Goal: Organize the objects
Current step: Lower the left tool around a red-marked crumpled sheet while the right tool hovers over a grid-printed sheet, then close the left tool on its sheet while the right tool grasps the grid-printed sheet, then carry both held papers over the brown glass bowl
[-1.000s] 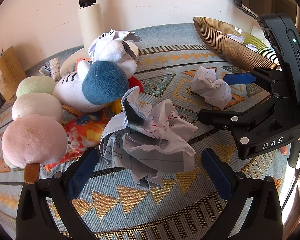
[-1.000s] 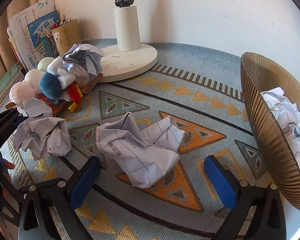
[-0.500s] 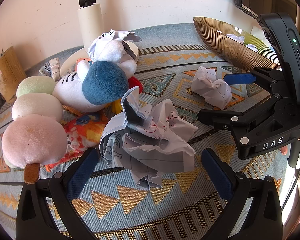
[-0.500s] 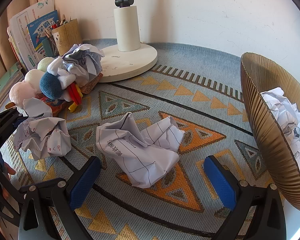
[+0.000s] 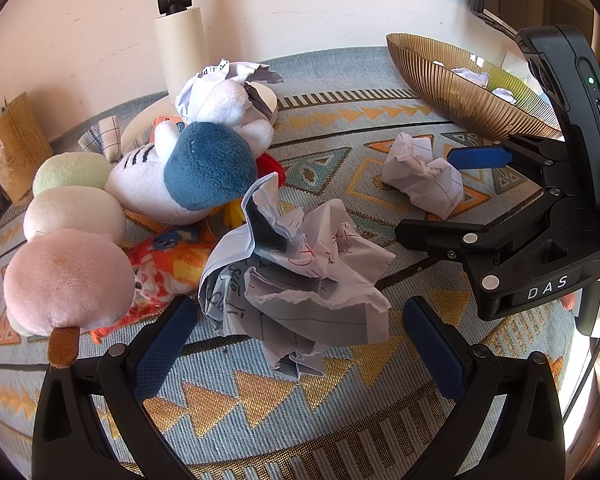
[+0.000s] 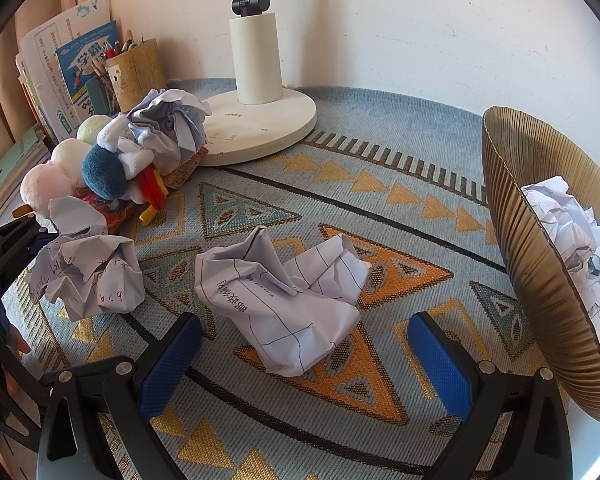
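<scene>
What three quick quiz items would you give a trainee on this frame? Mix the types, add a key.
1. True or false: the left gripper is shut on the red-inked paper ball.
2. Which holds crumpled paper already: A) ribbed gold bowl B) pen cup C) lamp base?
3. Fill in: the lined paper ball sits between the open fingers of the ___ gripper.

Key: 1 false; 2 A; 3 right.

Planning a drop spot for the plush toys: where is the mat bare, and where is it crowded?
Bare mat lies between the lamp base and the gold bowl, along the wall. Crowded: the plush pile at left, topped by a paper ball. Mid-mat, the red-inked paper ball and ruled paper ball each sit between open grippers.
</scene>
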{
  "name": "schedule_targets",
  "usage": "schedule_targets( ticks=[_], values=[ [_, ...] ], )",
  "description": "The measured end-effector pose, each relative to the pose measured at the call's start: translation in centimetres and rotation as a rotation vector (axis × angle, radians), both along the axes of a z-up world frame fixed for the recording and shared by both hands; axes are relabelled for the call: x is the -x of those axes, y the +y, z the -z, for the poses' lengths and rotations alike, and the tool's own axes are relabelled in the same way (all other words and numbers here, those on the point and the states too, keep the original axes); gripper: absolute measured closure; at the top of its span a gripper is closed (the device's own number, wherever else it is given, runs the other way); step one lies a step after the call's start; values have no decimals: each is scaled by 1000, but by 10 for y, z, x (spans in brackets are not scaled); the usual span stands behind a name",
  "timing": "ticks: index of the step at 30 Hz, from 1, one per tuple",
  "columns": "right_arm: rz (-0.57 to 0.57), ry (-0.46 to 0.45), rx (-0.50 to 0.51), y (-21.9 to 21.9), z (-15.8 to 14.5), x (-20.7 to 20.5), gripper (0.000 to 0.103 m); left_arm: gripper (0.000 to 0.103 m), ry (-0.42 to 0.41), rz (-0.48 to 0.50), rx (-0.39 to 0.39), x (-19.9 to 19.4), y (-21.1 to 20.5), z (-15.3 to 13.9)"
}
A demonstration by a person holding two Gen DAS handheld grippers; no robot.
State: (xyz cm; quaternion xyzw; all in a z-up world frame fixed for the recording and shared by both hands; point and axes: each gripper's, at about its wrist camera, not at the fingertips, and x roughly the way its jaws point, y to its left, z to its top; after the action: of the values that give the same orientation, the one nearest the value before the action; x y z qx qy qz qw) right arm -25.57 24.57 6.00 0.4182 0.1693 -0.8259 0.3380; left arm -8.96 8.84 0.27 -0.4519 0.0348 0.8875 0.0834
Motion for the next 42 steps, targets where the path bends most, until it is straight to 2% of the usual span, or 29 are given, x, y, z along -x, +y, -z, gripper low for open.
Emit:
schedule_targets(
  ticks=[15, 17, 18, 19, 20, 23, 29, 35, 39, 42],
  values=[
    [-6, -8, 26, 1, -1, 0, 0, 0, 0, -1, 1, -1, 1, 0],
    [-11, -6, 40, 0, -3, 0, 8, 1, 0, 0, -3, 0, 0, 0],
    [-13, 1, 47, 1, -4, -1, 13, 5, 6, 0, -3, -1, 0, -1],
    [-8, 17, 57, 2, -7, -3, 35, 30, 29, -1, -6, -4, -1, -4],
    [-12, 28, 79, 5, -10, -5, 44, 62, 53, 7, -17, -8, -1, -7],
    [-37, 49, 144, 11, -18, -11, 45, 61, 61, 29, -39, -10, -1, -9],
    [-44, 48, 217, 21, -24, -13, 45, 61, 132, 40, -73, -17, -6, -21],
    [-59, 90, 190, 15, -26, -21, 45, 61, 140, 33, -95, -19, -12, -24],
    [-90, 140, 131, 4, -25, -30, 45, 61, 161, 42, -31, -22, -1, -26],
    [-87, 175, 166, 9, -30, -35, 45, 61, 205, 61, 20, -29, 9, -30]
  ],
)
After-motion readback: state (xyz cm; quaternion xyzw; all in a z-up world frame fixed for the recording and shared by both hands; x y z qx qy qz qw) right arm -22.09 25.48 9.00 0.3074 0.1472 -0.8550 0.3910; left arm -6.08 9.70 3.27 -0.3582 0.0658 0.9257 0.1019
